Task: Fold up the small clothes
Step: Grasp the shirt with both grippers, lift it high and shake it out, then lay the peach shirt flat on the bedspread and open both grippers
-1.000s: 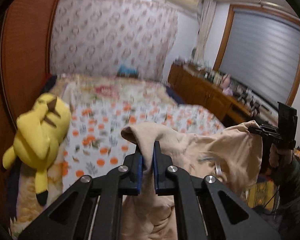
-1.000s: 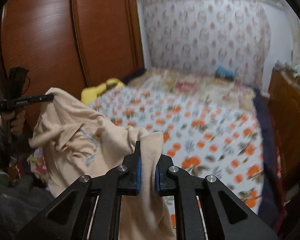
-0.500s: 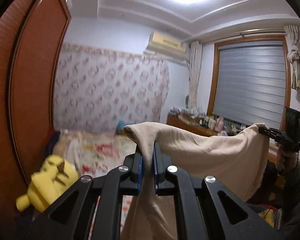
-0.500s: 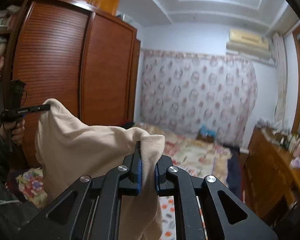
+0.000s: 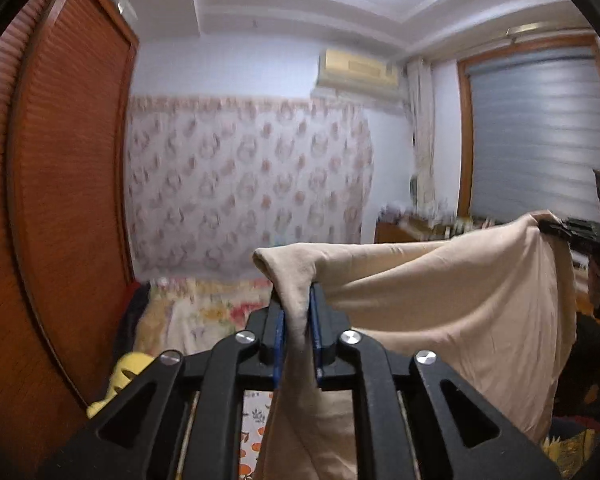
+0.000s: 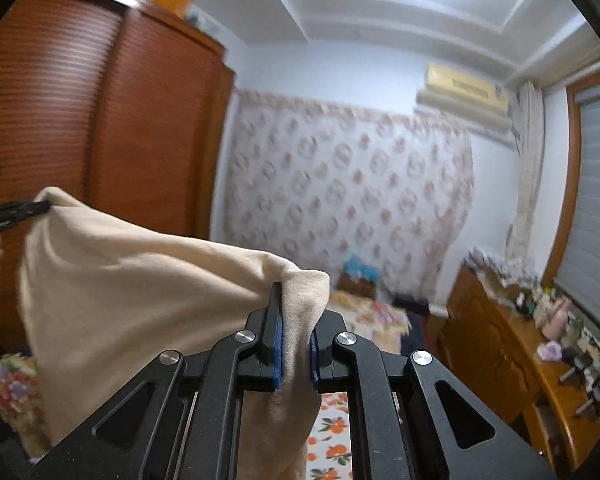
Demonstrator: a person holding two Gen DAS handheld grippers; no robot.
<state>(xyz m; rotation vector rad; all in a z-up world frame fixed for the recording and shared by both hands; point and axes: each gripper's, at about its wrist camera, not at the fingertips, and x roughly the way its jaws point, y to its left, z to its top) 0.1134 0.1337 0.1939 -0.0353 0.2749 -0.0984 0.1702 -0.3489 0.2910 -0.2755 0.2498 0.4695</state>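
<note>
I see beige garment (image 5: 440, 300) stretched taut between both fingers, corners bunched between pads, body hanging below.

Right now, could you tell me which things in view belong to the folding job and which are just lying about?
Job:
- beige garment
- left gripper, jaws opening, cloth between them
- right gripper, gripping cloth

Lying about:
- yellow plush toy
- wardrobe
- dresser
- air conditioner

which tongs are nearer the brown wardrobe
Left. The left tongs hold the beige garment right beside the wardrobe. The right tongs grip its other corner, farther out toward the dresser.
</note>
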